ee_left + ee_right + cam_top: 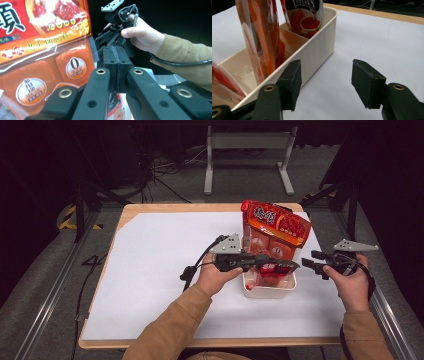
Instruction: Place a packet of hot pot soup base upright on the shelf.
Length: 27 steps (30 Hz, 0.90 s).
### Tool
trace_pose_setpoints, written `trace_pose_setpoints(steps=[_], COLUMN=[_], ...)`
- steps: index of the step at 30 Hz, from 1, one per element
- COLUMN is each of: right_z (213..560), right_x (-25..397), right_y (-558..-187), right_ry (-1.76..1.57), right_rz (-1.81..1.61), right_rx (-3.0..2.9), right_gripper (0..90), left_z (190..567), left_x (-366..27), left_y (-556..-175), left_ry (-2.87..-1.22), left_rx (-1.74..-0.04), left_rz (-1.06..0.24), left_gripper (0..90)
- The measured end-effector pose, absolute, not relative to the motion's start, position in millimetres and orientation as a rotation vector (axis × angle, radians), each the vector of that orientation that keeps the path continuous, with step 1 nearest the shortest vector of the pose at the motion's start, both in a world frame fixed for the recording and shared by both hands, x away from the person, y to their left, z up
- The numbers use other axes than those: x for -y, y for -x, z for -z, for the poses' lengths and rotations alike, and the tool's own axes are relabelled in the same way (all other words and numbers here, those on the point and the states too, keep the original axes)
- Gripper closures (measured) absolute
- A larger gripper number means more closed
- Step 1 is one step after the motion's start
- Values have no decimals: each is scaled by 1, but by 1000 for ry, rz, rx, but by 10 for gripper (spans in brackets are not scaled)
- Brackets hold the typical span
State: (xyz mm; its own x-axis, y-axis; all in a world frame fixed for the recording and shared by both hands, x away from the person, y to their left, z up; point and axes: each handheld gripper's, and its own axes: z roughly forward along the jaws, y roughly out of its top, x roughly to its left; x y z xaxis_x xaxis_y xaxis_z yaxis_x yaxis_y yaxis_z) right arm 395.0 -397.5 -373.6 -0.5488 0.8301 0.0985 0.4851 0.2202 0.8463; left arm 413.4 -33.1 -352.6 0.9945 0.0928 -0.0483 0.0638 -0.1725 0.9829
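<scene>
High view: left gripper (294, 265) over the white bin (268, 292), holding a small red packet (272, 268), below the tall orange snack bag (272, 232).

Left gripper view: jaws shut together; packet looks light, crinkly, slippery, so pinch its sealed edge. Right gripper view: right gripper (325, 83) gapes wide, empty, just beside the bin wall.

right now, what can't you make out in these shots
- Whether the left gripper pinches a packet: in the left gripper view its shut pads hide any film between them.
- Floor of the white bin: covered by the orange packet and smaller red packets in the high view.
- Packet lettering: cut off by the edges in the left gripper view.
- The right gripper is open beside the bin.
</scene>
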Motion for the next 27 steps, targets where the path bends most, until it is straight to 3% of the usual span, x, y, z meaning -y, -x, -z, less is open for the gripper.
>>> trace_pose_setpoints(steps=[6, 10, 15, 22, 27], right_z=[374, 374, 374, 375, 375], right_x=[397, 398, 397, 396, 395], right_y=[-395, -395, -396, -397, -398], right_ry=[-1227, -1219, -1212, -1213, -1206], right_rz=[-1257, -1258, -1255, -1255, -1256], right_rx=[-2126, -2124, -2127, -2124, -2123], right_gripper=[413, 407, 398, 382, 366], left_z=[357, 358, 357, 353, 348], left_x=[29, 26, 23, 14, 3], left_y=[-416, -418, -417, -416, -418], left_ry=[-1775, -1773, -1770, -1767, -1781], left_rx=[-144, -182, -189, -213, -246], left_rz=[-22, -33, -44, -44, -63], left_gripper=[868, 669, 515, 388, 374])
